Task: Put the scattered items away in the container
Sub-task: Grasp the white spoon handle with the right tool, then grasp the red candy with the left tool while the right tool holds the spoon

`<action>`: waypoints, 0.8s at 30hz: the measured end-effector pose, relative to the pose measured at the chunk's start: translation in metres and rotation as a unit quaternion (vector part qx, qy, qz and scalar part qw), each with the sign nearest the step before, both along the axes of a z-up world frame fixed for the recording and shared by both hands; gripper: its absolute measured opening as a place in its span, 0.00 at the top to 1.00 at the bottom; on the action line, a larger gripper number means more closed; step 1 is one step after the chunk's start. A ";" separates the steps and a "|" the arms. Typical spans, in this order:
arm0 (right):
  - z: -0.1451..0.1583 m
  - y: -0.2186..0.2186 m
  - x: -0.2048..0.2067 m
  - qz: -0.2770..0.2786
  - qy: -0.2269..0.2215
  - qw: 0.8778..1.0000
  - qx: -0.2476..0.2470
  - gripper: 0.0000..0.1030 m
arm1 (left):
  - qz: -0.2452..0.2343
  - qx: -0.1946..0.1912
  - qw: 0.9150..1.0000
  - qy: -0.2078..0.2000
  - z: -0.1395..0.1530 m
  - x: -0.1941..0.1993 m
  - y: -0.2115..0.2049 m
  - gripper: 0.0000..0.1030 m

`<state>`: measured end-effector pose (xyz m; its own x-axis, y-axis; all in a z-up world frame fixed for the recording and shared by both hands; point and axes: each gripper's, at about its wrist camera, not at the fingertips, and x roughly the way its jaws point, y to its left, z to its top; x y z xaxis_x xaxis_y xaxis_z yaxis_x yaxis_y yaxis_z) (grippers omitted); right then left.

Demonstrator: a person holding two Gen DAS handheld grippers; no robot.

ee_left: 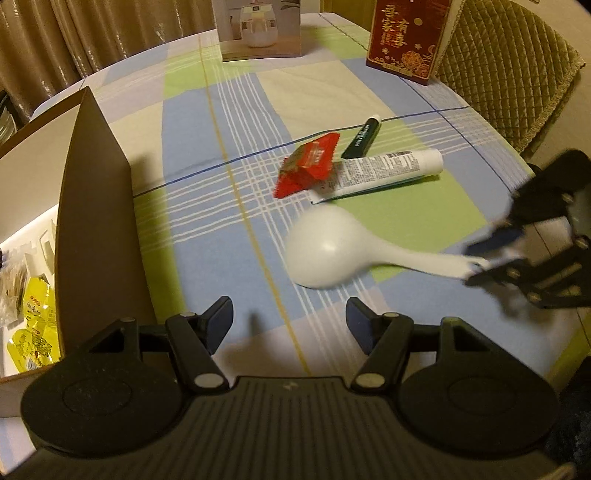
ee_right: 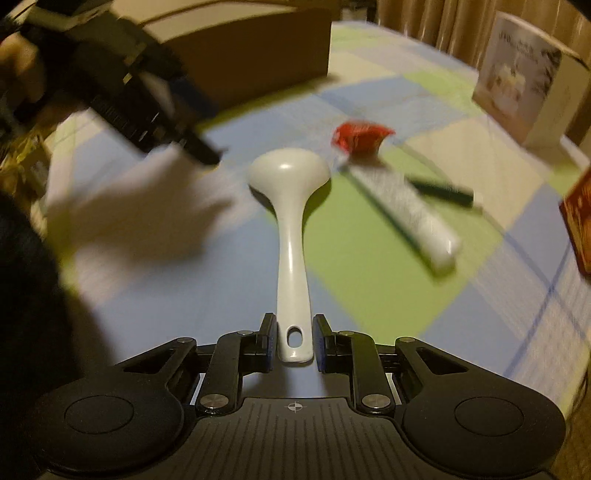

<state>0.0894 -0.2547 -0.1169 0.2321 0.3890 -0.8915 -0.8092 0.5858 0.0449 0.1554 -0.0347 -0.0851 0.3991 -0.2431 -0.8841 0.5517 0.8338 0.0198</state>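
A white rice spoon point(ee_left: 332, 254) is held by its handle end in my right gripper point(ee_right: 294, 338), which is shut on it; the spoon point(ee_right: 290, 206) sticks out forward above the checked tablecloth. My left gripper point(ee_left: 290, 319) is open and empty, just right of the cardboard box point(ee_left: 96, 206). A red packet point(ee_left: 308, 164), a white tube point(ee_left: 384, 168) and a dark green tube point(ee_left: 362, 138) lie together mid-table. The right gripper also shows in the left wrist view point(ee_left: 476, 264).
The box holds yellow packets point(ee_left: 31, 332) and other small items. A white product box point(ee_left: 260, 27) and a red box point(ee_left: 406, 37) stand at the far edge. A quilted chair point(ee_left: 509, 62) is at the right.
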 end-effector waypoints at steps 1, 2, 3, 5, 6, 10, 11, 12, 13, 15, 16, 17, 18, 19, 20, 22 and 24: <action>0.001 -0.005 -0.003 -0.009 0.008 1.000 -0.006 0.77 | -0.002 -0.002 1.000 0.001 0.000 -0.001 0.000 0.38; 0.002 -0.008 -0.005 -0.016 0.014 1.000 -0.008 0.77 | -0.004 -0.003 1.000 0.002 0.000 -0.003 -0.001 0.38; 0.004 -0.011 -0.007 -0.025 0.013 1.000 -0.007 0.77 | -0.006 -0.004 1.000 0.003 0.000 -0.004 -0.001 0.38; 0.007 -0.010 -0.007 -0.044 0.001 0.999 0.005 0.77 | -0.010 -0.004 1.000 0.004 -0.001 -0.006 -0.002 0.38; 0.009 -0.008 -0.006 -0.052 -0.004 0.999 0.012 0.77 | -0.010 -0.003 1.000 0.003 -0.001 -0.008 -0.002 0.38; 0.006 0.013 0.000 -0.055 -0.022 0.998 0.034 0.77 | -0.011 -0.004 1.000 0.001 0.001 -0.012 -0.001 0.38; 0.005 0.020 0.002 -0.051 -0.022 0.998 0.036 0.77 | -0.010 -0.004 1.000 0.001 0.002 -0.013 0.000 0.38; 0.003 0.026 0.003 -0.050 -0.024 0.998 0.037 0.77 | -0.009 -0.004 1.000 0.000 0.002 -0.014 0.001 0.38; 0.001 0.031 0.005 -0.050 -0.028 0.998 0.037 0.77 | -0.007 -0.004 1.000 0.000 0.003 -0.015 0.003 0.38; -0.002 0.038 0.009 -0.053 -0.032 0.997 0.035 0.77 | -0.001 -0.004 1.000 0.000 0.003 -0.016 0.006 0.38; -0.004 0.040 0.011 -0.055 -0.033 0.997 0.034 0.77 | 0.003 -0.004 1.000 0.001 0.002 -0.017 0.007 0.38; -0.006 0.041 0.012 -0.058 -0.035 0.997 0.036 0.77 | 0.006 -0.004 1.000 0.001 0.002 -0.018 0.009 0.38; -0.006 0.041 0.012 -0.061 -0.037 0.997 0.040 0.77 | 0.009 -0.005 1.000 0.002 0.001 -0.018 0.011 0.38; -0.007 0.043 0.013 -0.061 -0.040 0.996 0.043 0.77 | 0.011 -0.006 1.000 0.003 0.001 -0.018 0.012 0.38; -0.008 0.045 0.014 -0.060 -0.042 0.996 0.043 0.77 | 0.012 -0.007 1.000 0.004 0.000 -0.019 0.013 0.38; -0.008 0.048 0.016 -0.061 -0.048 0.996 0.046 0.77 | 0.013 -0.008 1.000 0.005 0.000 -0.020 0.013 0.38; -0.010 0.049 0.015 -0.064 -0.054 0.995 0.053 0.77 | 0.012 -0.009 1.000 0.005 -0.001 -0.020 0.013 0.38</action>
